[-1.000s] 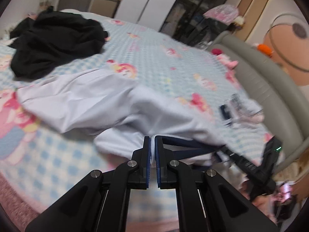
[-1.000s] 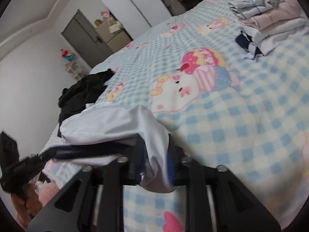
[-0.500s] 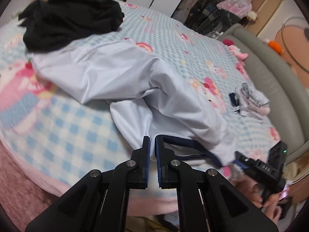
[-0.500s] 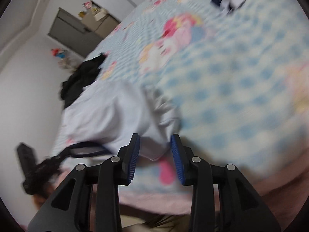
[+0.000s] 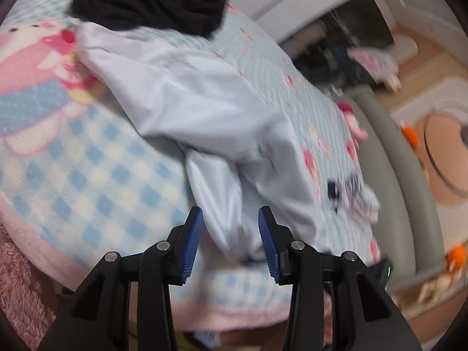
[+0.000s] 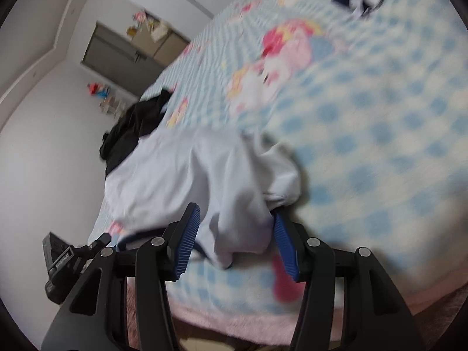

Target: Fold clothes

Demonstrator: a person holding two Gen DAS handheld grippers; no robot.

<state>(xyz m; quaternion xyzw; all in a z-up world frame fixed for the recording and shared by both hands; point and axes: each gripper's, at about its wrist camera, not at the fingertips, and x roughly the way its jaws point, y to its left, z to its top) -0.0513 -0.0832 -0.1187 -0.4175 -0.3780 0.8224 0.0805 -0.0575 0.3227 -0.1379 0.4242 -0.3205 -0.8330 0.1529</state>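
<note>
Both grippers, left gripper [image 5: 229, 241] and right gripper [image 6: 235, 241], are opening over the white garment's [image 5: 204, 102] near hem, apparently releasing it flat by the black clothes pile [image 5: 146, 0].

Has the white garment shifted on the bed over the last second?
Yes. The white garment has dropped flat onto the checked blanket, its hem now nearer the bed's front edge, released between both opening grippers.
</note>
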